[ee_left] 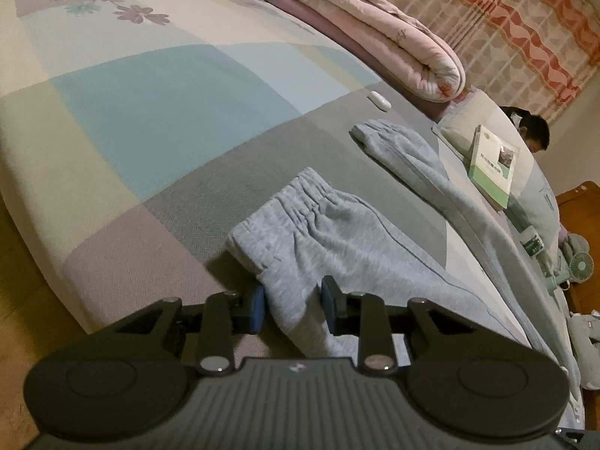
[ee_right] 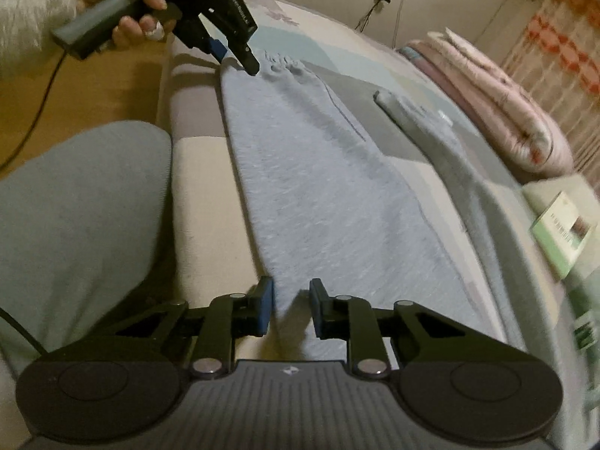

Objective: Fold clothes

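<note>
Light grey-blue sweatpants (ee_left: 356, 232) lie stretched along the near edge of a patchwork bed (ee_left: 150, 112). My left gripper (ee_left: 294, 292) is shut on bunched cloth just below their gathered elastic end. The right wrist view shows that left gripper (ee_right: 236, 59) at the far end of the sweatpants (ee_right: 318, 172), held by a hand (ee_right: 138, 0). My right gripper (ee_right: 291, 292) is at the near end, with the narrow tip of the cloth between its blue pads; the view is blurred. A second grey leg (ee_right: 442, 138) with a cuff (ee_left: 375, 131) lies beside the first.
A folded pink quilt (ee_left: 375, 37) lies at the far side of the bed, with a green book (ee_left: 491, 165) on a pillow and a small white object (ee_left: 378, 100) nearby. A person's grey-clad knee (ee_right: 75, 206) is against the bed's edge. Wooden floor (ee_left: 22, 262) lies beyond it.
</note>
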`<state>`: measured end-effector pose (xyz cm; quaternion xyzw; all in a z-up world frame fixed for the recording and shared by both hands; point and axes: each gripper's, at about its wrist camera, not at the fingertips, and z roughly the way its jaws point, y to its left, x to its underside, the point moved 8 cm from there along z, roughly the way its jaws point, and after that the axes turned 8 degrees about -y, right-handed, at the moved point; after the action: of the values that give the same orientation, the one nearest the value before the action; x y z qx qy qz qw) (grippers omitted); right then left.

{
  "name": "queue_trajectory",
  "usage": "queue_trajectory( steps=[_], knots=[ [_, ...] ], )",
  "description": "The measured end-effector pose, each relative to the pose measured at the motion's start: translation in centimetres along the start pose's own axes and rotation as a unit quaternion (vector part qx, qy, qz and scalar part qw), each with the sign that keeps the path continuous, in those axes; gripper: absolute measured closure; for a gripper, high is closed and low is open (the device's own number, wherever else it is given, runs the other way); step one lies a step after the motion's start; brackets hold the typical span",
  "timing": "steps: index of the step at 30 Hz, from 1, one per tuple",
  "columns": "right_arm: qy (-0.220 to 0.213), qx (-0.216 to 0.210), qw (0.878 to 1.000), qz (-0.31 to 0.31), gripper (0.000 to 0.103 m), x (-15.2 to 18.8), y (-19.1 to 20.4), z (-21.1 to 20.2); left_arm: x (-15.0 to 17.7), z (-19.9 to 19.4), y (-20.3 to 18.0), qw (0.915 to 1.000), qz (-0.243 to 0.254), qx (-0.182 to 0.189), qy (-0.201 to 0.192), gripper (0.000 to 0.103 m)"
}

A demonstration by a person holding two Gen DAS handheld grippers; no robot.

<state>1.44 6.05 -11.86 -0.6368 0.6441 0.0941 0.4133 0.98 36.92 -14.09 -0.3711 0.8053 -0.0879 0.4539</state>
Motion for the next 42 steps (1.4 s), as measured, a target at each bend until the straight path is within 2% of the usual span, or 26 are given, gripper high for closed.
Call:
queue_trajectory(
  steps=[1,5,9,15,19,21,23,25,28,30,32,34,40,42],
  knots=[
    [0.001,0.003,1.000,-0.004,0.098,-0.1,0.1,0.1,0.0,0.0,0.0,1.0000,0.001,-0.002,0.002,0.084],
    [-0.005,-0.003,1.000,0.020,0.099,-0.6,-0.2,-0.4,-0.6,-0.5,0.4,1.0000,0.004,0.001,0.008,0.093],
    [-0.012,-0.018,0.998,0.067,0.099,-1.2,-1.1,-1.4,-1.6,-1.7,0.4,0.9999,0.009,0.010,0.000,0.093],
    [0.000,-0.054,0.992,0.115,0.099,-1.0,-1.1,-0.9,-1.1,-2.5,0.7,0.9995,0.030,-0.003,0.005,0.093],
    [0.001,-0.084,0.988,0.132,0.098,-1.2,-0.6,-0.8,-0.6,-2.5,1.8,0.9991,0.032,-0.024,0.017,0.081],
    [-0.013,-0.090,0.986,0.140,0.093,-1.8,-0.7,-1.3,-1.2,-3.3,2.1,0.9990,0.038,-0.025,0.004,0.073],
    [-0.026,-0.083,0.985,0.149,0.091,-2.2,-1.3,-1.9,-2.1,-4.2,2.2,0.9980,0.051,-0.034,-0.015,0.072],
    [-0.034,-0.078,0.983,0.165,0.083,-2.4,-2.2,-2.4,-3.2,-4.9,2.0,0.9956,0.076,-0.043,-0.035,0.069],
    [-0.044,-0.067,0.977,0.200,0.075,-2.3,-4.0,-3.1,-4.7,-5.2,1.0,0.9915,0.110,-0.042,-0.056,0.057],
    [-0.047,-0.056,0.973,0.218,0.073,-2.1,-5.1,-3.5,-5.3,-4.3,-0.2,0.9888,0.133,-0.029,-0.060,0.056],
    [-0.049,-0.043,0.969,0.239,0.065,-1.7,-6.3,-4.0,-5.5,-2.7,-1.3,0.9850,0.162,-0.020,-0.057,0.052],
    [-0.051,-0.034,0.964,0.259,0.051,-1.3,-7.3,-4.5,-5.6,-0.9,-2.1,0.9817,0.183,-0.016,-0.047,0.050],
    [-0.061,-0.007,0.947,0.315,0.042,0.2,-9.3,-6.0,-4.8,3.5,-3.1,0.9729,0.230,-0.014,-0.022,0.049],
    [-0.060,0.007,0.943,0.327,0.041,0.7,-9.7,-6.4,-4.4,4.5,-3.0,0.9709,0.239,-0.014,-0.015,0.045]
  ],
)
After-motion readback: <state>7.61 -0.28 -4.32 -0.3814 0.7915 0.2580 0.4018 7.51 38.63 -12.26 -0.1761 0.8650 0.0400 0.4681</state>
